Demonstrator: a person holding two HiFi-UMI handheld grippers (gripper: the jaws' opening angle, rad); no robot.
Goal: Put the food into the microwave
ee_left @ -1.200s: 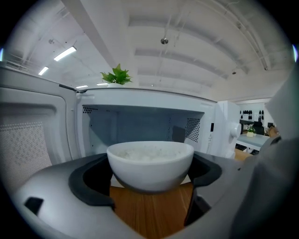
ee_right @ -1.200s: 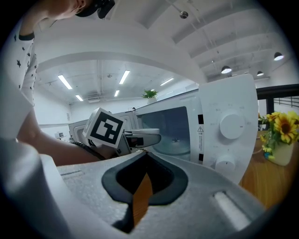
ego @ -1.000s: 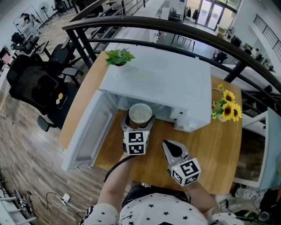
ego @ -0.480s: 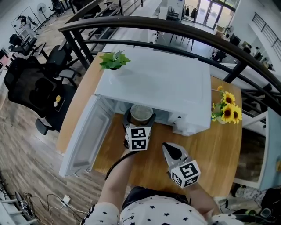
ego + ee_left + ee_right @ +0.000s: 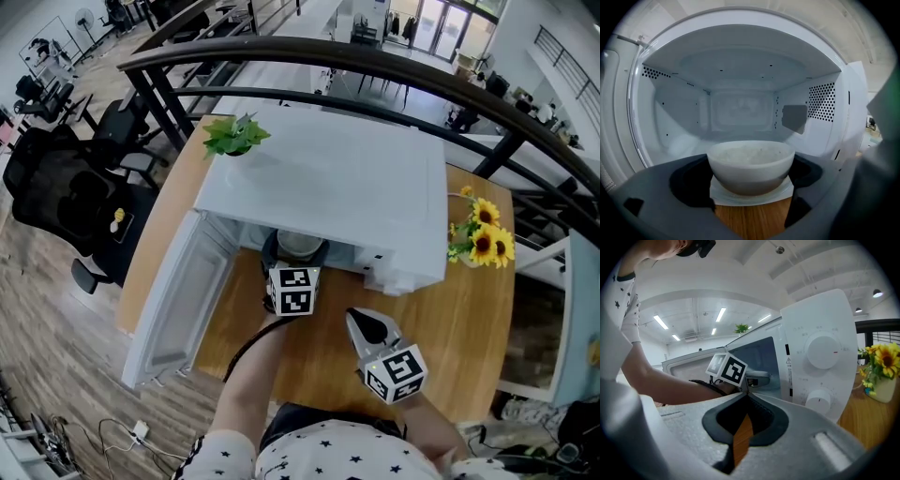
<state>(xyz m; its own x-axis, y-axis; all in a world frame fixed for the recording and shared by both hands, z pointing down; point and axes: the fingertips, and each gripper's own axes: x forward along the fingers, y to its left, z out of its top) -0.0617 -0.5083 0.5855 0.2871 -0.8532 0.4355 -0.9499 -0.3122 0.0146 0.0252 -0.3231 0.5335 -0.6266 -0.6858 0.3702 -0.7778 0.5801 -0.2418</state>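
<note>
Nearing placement: held rice bowl (image 5: 751,164) clamped in left gripper (image 5: 296,255) at open microwave's (image 5: 328,187) mouth, frame centre; had not set it down. Right gripper (image 5: 364,326) closed, empty.

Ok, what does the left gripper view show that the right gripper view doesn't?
Left only: the pale food filling the round white bowl clamped in the left gripper, and the cavity's perforated walls. Right only: two round white dials, yellow sunflowers, and the right gripper, shut and empty. Both: the white microwave and wooden table.
</note>
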